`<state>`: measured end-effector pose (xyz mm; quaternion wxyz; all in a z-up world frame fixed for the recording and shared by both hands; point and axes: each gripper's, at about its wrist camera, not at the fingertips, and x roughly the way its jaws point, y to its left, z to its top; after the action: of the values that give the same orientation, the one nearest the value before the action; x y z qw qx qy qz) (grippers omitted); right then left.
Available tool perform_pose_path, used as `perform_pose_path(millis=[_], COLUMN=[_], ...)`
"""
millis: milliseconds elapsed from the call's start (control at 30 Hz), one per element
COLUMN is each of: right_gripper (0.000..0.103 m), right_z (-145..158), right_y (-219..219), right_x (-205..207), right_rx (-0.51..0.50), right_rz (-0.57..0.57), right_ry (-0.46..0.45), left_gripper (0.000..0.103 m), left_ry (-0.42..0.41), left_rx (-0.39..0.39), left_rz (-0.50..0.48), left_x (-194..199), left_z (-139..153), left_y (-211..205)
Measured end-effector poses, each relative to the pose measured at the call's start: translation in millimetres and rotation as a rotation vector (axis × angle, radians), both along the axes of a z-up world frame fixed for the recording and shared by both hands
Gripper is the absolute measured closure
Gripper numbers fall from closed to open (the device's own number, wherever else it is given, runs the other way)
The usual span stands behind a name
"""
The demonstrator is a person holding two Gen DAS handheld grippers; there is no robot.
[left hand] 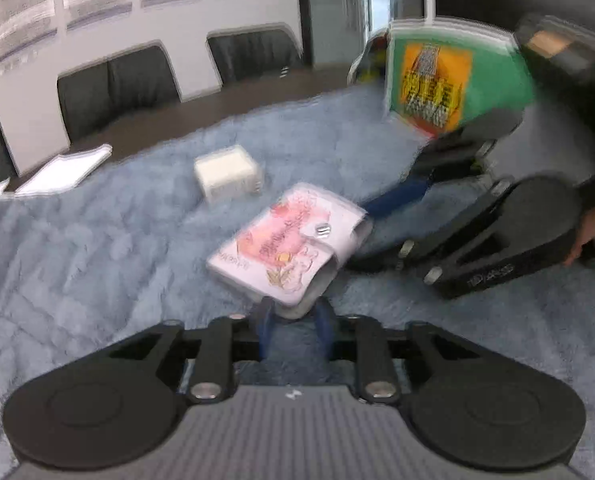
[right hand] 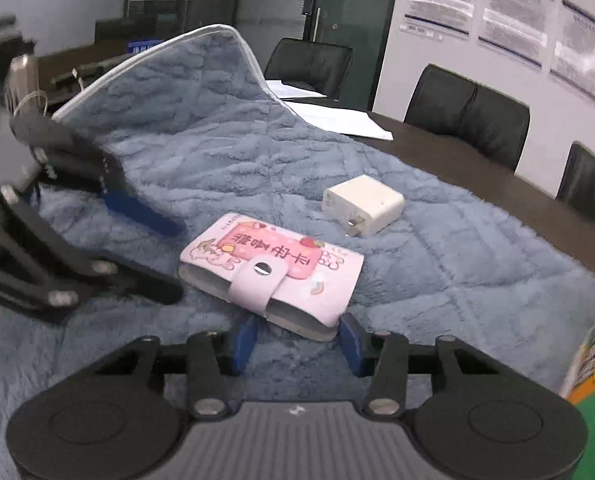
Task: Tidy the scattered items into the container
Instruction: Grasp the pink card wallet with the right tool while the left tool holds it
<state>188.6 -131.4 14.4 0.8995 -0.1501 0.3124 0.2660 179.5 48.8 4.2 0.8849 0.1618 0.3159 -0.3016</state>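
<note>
Wallet (right hand: 273, 268), pink with a snap strap, lies flat on the blue blanket (right hand: 217, 152), and both grippers are at it from different sides.

From my right wrist view, the right gripper (right hand: 297, 332) is at the wallet's near end. Its blue fingers stand partly open, one on each side of the corner. The right-hand finger looks to be just against the wallet's edge. On the other side I can see a sliver of blanket between finger and wallet, so I don't read this as a clamp.

From my left wrist view, the left gripper (left hand: 294, 318) has its fingers drawn close together with another corner of the wallet between them. That picture is smeared, and I cannot tell whether the pads are pressing on the wallet or only flanking it. In the right view the same gripper comes in from the wallet's left, its tips just beside the short end.

To the right of the wallet, past the right gripper, is a green box (left hand: 457, 80) with an orange and yellow label. It is too blurred to say whether it is open.

Behind the wallet, a little apart from it, a white charger (right hand: 363, 204) rests on the blanket with its prongs facing the wallet.

Beyond the charger, the blanket's far edge is folded up into a peak. Past that are the dark table (right hand: 457, 160), loose papers (right hand: 337, 120), black chairs (right hand: 469, 112) and wall posters (right hand: 509, 12).
</note>
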Motion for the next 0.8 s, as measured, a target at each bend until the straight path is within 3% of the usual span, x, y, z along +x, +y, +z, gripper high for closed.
perform_pose_path(millis=[133, 233, 300, 367, 467, 533, 567, 600, 700, 800], right_gripper=[0.071, 0.079, 0.095, 0.095, 0.096, 0.080, 0.051, 0.029, 0.028, 0.028], right_z=[-1.5, 7.9, 17.7, 26.3, 31.9, 34.5, 35.3, 36.0, 37.9, 29.4], right_y=[-0.5, -4.2, -4.0, -0.7, 3.7, -3.3, -6.1, -8.3, -13.3, -5.4], right_x=[-6.5, -14.5, -31.7, -65.6, -132.4, -163.2, -165.3, -159.8, -120.3, -64.2], right_rx=[0.004, 0.034, 0.045, 0.037, -0.052, -0.112, -0.142, -0.154, -0.076, -0.003], right_rz=[-0.003, 0.006, 0.058, 0.167, 0.366, 0.466, 0.454, 0.413, 0.253, 0.127], right_ry=[-0.069, -0.090, -0.110, -0.133, -0.174, -0.213, -0.223, -0.229, -0.224, -0.134], left_gripper=[0.084, 0.094, 0.098, 0.098, 0.094, 0.073, 0.039, 0.022, 0.020, 0.020], left_ry=[-0.035, -0.088, -0.122, -0.149, -0.231, -0.267, -0.260, -0.253, -0.206, -0.181], left_rx=[-0.055, -0.054, -0.082, -0.078, -0.011, 0.050, 0.067, 0.059, 0.016, 0.058], left_rz=[0.007, 0.000, -0.072, -0.123, -0.350, -0.337, -0.302, -0.253, -0.104, 0.027], left_x=[-7.0, -26.9, -52.9, -91.7, -158.1, -167.5, -160.1, -145.3, -91.9, -32.8], left_z=[4.9, 18.0, 30.6, 36.5, 34.9, 33.9, 33.8, 34.5, 34.0, 22.5], left_y=[9.6, 14.6, 16.0, 12.6, 9.9, 12.2, 13.9, 17.4, 23.0, 17.9])
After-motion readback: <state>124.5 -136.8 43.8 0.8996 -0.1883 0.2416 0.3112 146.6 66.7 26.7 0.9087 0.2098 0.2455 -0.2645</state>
